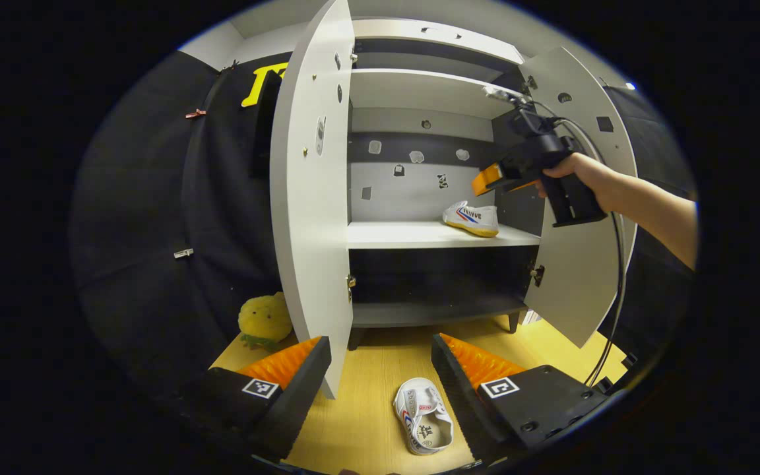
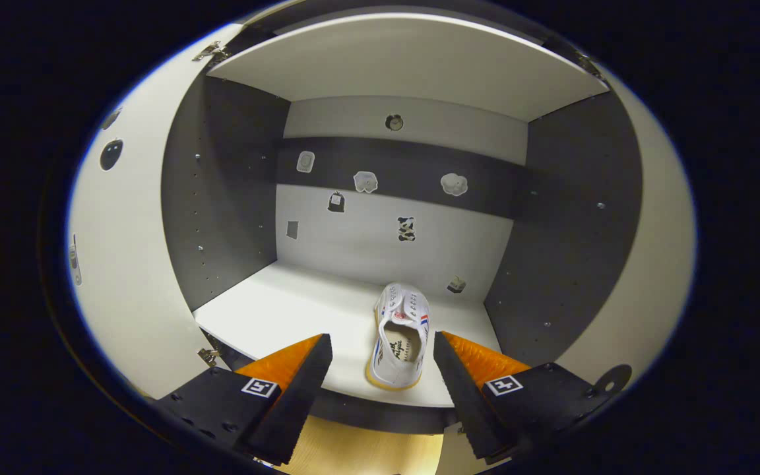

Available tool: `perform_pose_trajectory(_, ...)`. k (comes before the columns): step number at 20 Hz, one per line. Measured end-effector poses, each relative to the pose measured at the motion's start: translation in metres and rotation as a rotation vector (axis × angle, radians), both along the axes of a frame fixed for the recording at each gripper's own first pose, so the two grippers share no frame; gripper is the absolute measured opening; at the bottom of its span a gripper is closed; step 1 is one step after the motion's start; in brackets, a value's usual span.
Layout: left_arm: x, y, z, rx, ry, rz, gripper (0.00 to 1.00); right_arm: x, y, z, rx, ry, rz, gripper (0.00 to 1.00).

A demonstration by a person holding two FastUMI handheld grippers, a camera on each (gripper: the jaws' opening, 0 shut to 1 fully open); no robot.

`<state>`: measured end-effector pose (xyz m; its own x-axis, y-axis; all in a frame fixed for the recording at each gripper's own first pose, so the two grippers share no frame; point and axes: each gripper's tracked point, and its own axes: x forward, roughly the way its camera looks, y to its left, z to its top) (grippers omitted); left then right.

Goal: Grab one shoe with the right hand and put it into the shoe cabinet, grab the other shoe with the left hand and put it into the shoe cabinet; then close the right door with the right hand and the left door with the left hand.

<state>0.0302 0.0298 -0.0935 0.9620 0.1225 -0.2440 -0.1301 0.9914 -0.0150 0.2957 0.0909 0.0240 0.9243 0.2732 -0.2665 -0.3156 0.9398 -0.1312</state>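
Shoe cabinet (image 1: 419, 234): standing on the wooden floor (image 1: 367, 409), both doors swung wide, so the middle shelf (image 2: 301, 310) lies reachable straight from the front.
Left door (image 1: 314, 198): open towards the camera in the left gripper view, lower edge hanging between the left gripper's fingers and the floor; likely the tightest edge for any reach downward.
Right door (image 1: 584, 264): open, angled outward just behind the arm and trailing cable.
Middle shelf: wide bare stretch to the left of the shoe already placed, room enough, by the look of it, for a second one.
Right gripper (image 2: 383, 359): fingers spread wide, gripping nothing, poised at the shelf's front lip with the shelved shoe between and beyond the tips; apparently just past release.
Left gripper (image 1: 380, 359): fingers wide apart, empty, hovering above the floor.
Shelved shoe (image 2: 400, 336): upright near the shelf's right side, close to the front edge, heel outward.
Floor shoe (image 1: 423, 415): lying on the floor in front of the cabinet, near the left gripper's right finger, not yet grasped; judged the next pick.
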Motion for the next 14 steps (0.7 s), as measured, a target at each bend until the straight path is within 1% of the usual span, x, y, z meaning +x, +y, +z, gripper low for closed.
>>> perform_pose_trajectory(1, -0.001, 0.001, -0.008, -0.004, 0.010, -0.008, 0.95, -0.011, -0.003, -0.005, 0.024, -0.007, -0.009, 0.98)
perform_pose_trajectory(4, -0.004, -0.004, -0.039, -0.026, 0.057, -0.067, 0.95, -0.057, -0.013, -0.031, 0.117, -0.020, -0.030, 0.98)
perform_pose_trajectory(7, -0.007, -0.012, -0.075, -0.072, 0.112, -0.134, 0.95, -0.100, -0.031, -0.065, 0.095, -0.047, -0.059, 0.98)
perform_pose_trajectory(8, -0.009, -0.014, -0.085, -0.082, 0.128, -0.156, 0.95, -0.115, -0.036, -0.079, 0.081, -0.034, -0.063, 0.98)
perform_pose_trajectory(10, -0.010, -0.015, -0.111, -0.068, 0.173, -0.187, 0.95, -0.149, -0.045, -0.111, 0.056, 0.018, -0.084, 0.98)
perform_pose_trajectory(12, -0.011, -0.020, -0.140, -0.068, 0.236, -0.218, 0.95, -0.184, -0.049, -0.148, 0.057, 0.105, -0.094, 0.98)
perform_pose_trajectory(14, -0.009, -0.026, -0.164, -0.079, 0.278, -0.243, 0.95, -0.211, -0.060, -0.176, 0.045, 0.167, -0.125, 0.98)
